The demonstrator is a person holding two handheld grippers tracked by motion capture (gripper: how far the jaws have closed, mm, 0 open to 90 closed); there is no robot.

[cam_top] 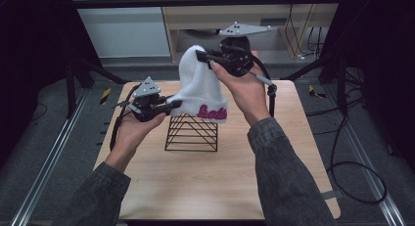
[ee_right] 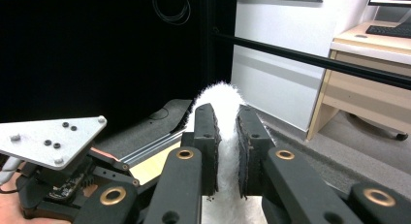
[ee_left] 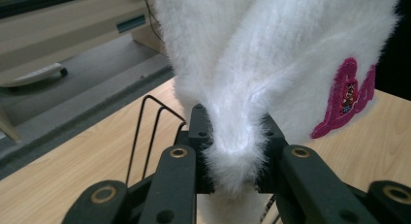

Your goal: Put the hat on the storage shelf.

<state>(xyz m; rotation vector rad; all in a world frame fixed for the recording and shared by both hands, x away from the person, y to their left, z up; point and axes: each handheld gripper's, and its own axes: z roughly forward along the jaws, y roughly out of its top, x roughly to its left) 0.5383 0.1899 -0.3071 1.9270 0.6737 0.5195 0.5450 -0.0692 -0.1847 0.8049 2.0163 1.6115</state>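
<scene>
White beanie (cam_top: 200, 86) held up, both grippers clamped, over wire rack (cam_top: 192, 133)

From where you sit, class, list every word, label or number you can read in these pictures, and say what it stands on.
White hat: pink script lettering on its folded brim; it seems to begin "Sal", the rest hidden or too blurred to read.
Pink patch in the left gripper view: the same lettering, unreadable.
No other text.

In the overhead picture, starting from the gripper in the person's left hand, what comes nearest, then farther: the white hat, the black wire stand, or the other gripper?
1. White hat: its brim corner is pinched in the left gripper.
2. Black wire stand: just right and below, on the table.
3. Right gripper: farthest, up at the hat's top.
</scene>
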